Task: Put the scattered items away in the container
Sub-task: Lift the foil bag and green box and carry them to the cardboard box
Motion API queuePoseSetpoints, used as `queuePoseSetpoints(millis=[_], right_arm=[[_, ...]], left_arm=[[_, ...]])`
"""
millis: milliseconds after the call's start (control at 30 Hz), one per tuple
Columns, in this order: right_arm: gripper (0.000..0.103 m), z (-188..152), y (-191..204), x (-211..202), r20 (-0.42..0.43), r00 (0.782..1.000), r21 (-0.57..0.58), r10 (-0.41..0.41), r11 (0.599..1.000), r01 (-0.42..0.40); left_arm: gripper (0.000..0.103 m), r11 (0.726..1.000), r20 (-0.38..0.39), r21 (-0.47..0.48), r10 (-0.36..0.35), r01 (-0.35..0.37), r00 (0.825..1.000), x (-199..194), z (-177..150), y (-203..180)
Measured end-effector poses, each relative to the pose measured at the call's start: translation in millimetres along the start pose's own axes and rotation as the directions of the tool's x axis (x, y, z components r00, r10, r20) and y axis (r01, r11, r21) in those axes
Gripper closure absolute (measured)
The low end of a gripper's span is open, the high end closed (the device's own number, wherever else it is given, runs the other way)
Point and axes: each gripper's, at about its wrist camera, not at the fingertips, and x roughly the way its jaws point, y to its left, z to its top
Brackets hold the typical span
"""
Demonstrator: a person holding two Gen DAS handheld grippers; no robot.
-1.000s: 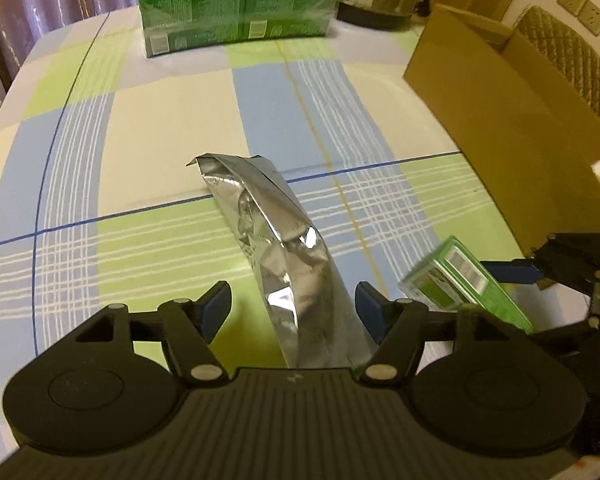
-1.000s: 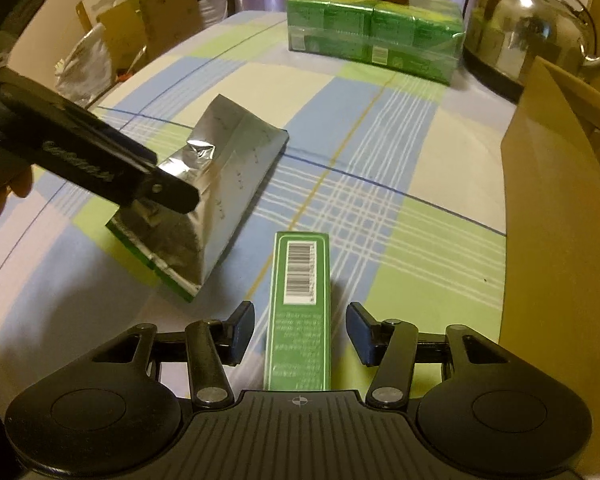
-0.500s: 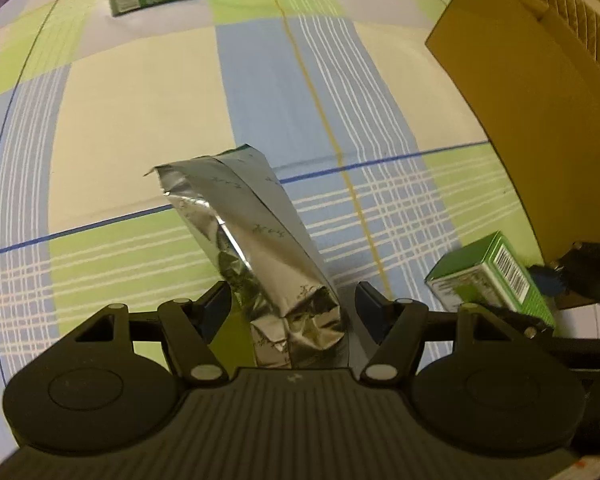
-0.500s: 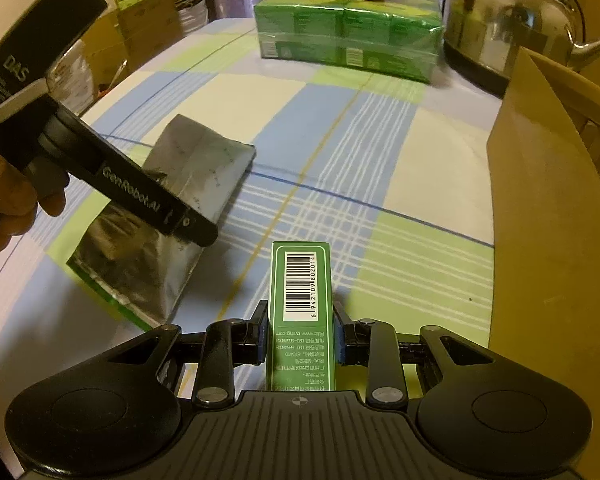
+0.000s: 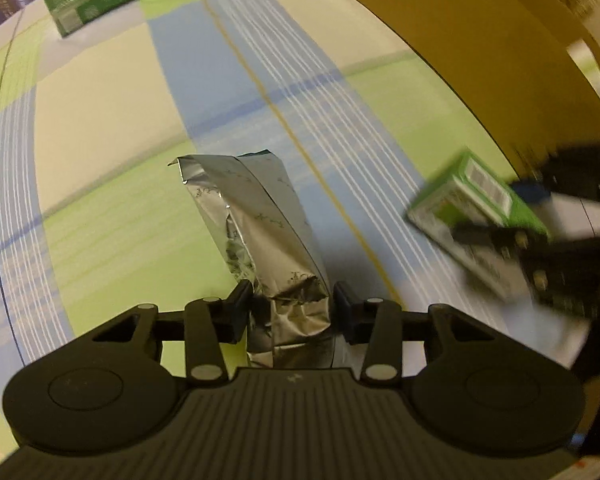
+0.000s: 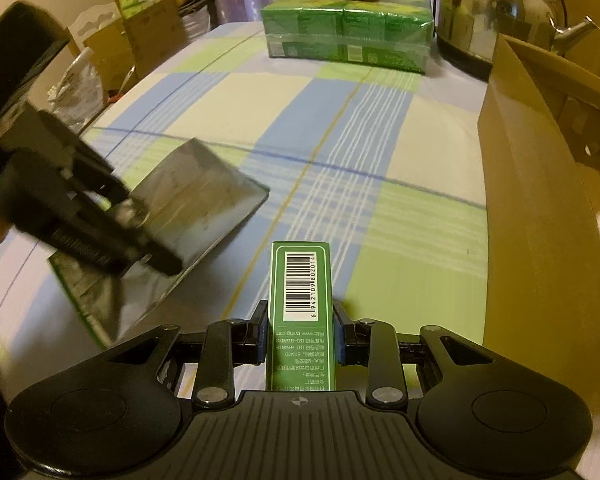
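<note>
The green box (image 6: 300,312) bears a barcode numbered 6 942109 802014 and "www.pyrng.com".

Silver foil pouch (image 5: 260,232): crinkled, long, near end between the left jaws, far end raised off the checked tabletop (image 5: 112,128). Green carton (image 6: 302,312): slim, barcode face up, clamped between the right jaws. Cardboard box (image 6: 540,208): brown, open, at right.

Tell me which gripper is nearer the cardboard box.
Right. The right gripper, shut on the green carton, sits just beside the cardboard box; the left gripper, clamping the foil pouch, is farther away.
</note>
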Motion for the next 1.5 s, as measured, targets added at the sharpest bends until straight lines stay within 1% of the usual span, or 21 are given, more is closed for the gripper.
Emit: queuePoseSetpoints(millis=[133, 200, 267, 333, 433, 533, 600, 667, 800, 900, 967, 1067, 1300, 1433, 1500], right_arm=[[0.076, -21.1, 4.7, -10.5, -0.015, 1.000, 0.017, 0.006, 1.000, -0.006], [0.076, -29.1, 6.5, -12.2, -0.023, 1.000, 0.025, 0.008, 1.000, -0.008], [0.076, -34.9, 8.4, -12.3, -0.030, 1.000, 0.032, 0.007, 0.999, -0.006], [0.076, -39.1, 9.1, -12.8, -0.034, 0.999, 0.044, 0.007, 0.999, -0.005], [0.075, -40.5, 11.0, -14.4, -0.030, 1.000, 0.052, 0.008, 0.999, -0.006], [0.075, -39.8, 10.8, -15.0, -0.026, 1.000, 0.051, 0.010, 0.999, -0.009], [0.075, -39.1, 10.4, -14.8, -0.025, 1.000, 0.043, 0.009, 0.999, -0.008], [0.073, -38.9, 9.6, -13.7, -0.025, 1.000, 0.040, 0.002, 0.999, -0.001], [0.061, -40.5, 10.9, -11.2, -0.026, 1.000, 0.038, -0.012, 0.999, 0.013], [0.060, -43.7, 12.4, -11.2, -0.027, 1.000, 0.037, -0.012, 0.999, 0.013], [0.060, -46.3, 12.3, -11.5, -0.030, 0.999, 0.039, -0.013, 0.999, 0.014], [0.060, -49.5, 9.6, -12.9, -0.034, 0.999, 0.043, -0.010, 0.999, 0.011], [0.060, -52.4, 6.6, -13.4, -0.041, 0.999, 0.047, -0.001, 0.999, 0.003], [0.059, -53.0, 7.4, -11.0, -0.045, 0.999, 0.047, 0.001, 0.999, 0.002], [0.060, -52.5, 7.4, -9.9, -0.046, 0.999, 0.050, 0.001, 0.999, 0.001]], left_arm=[[0.065, 1.000, -0.027, 0.002, -0.023, 0.023, 0.999, -8.4, -29.7, -16.3], [0.065, 0.999, -0.030, -0.022, -0.026, 0.026, 0.999, -11.1, -36.7, -18.2], [0.056, 0.999, -0.031, -0.049, -0.021, 0.019, 0.999, -11.2, -38.9, -16.3], [0.052, 0.996, -0.028, -0.083, -0.010, 0.008, 1.000, -8.5, -38.2, -13.1], [0.052, 0.992, -0.033, -0.125, -0.024, 0.019, 0.999, -2.5, -36.3, -9.5], [0.052, 0.991, -0.045, -0.136, -0.023, 0.017, 0.999, 5.5, -33.6, -11.0], [0.049, 0.992, -0.047, -0.128, -0.017, 0.011, 0.999, 9.0, -31.9, -12.8], [0.049, 0.994, -0.051, -0.110, -0.002, -0.004, 0.999, 9.9, -30.4, -15.6], [0.049, 0.996, -0.061, -0.039, 0.073, -0.075, 0.995, 13.6, -32.6, -28.6], [0.050, 0.993, -0.052, -0.004, 0.117, -0.117, 0.992, 15.2, -36.0, -37.7], [0.060, 0.994, -0.045, -0.005, 0.113, -0.113, 0.993, 13.9, -37.1, -38.1], [0.066, 0.994, -0.038, 0.014, 0.112, -0.112, 0.993, 9.6, -40.6, -37.8], [0.066, 0.993, -0.042, 0.030, 0.111, -0.110, 0.993, 7.4, -47.8, -38.9], [0.058, 0.991, -0.045, 0.036, 0.128, -0.127, 0.991, 8.9, -48.9, -42.8], [0.058, 0.991, -0.045, 0.033, 0.132, -0.131, 0.990, 9.2, -48.5, -43.2]])
